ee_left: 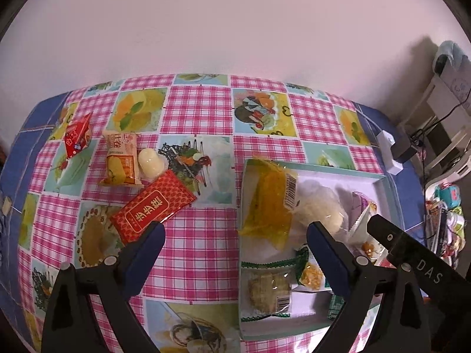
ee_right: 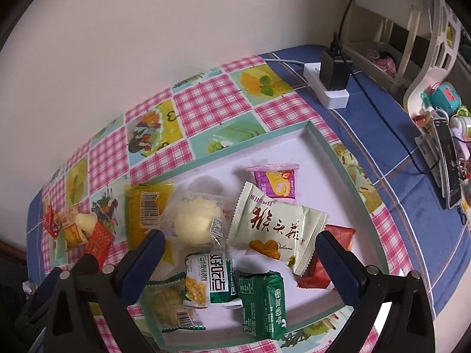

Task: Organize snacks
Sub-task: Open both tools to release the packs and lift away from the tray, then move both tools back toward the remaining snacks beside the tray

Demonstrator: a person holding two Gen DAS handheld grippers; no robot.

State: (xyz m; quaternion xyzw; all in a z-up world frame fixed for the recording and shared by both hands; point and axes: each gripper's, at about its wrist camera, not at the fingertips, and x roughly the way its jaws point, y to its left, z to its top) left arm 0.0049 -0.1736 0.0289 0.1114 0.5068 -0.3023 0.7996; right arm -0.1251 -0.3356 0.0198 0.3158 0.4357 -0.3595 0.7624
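Green snack packet (ee_right: 260, 304) in tray (ee_right: 321, 138), right-wrist view only.

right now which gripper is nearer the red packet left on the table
Left. The left gripper has one fingertip touching the red packet; the right gripper hovers over the tray.

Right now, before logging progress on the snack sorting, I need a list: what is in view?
Tray: one, white with green rim, on the table's right.
Packets in tray: about eight; yellow, clear with pale bun, purple, cream, red, two green, clear with green edge.
Snacks outside tray: four, left of it; small red packet, orange-cream packet, pale jelly cup, flat red packet.
Power strip with black charger: one, on the blue cloth.
Left gripper: open.
Right gripper: open, above tray.
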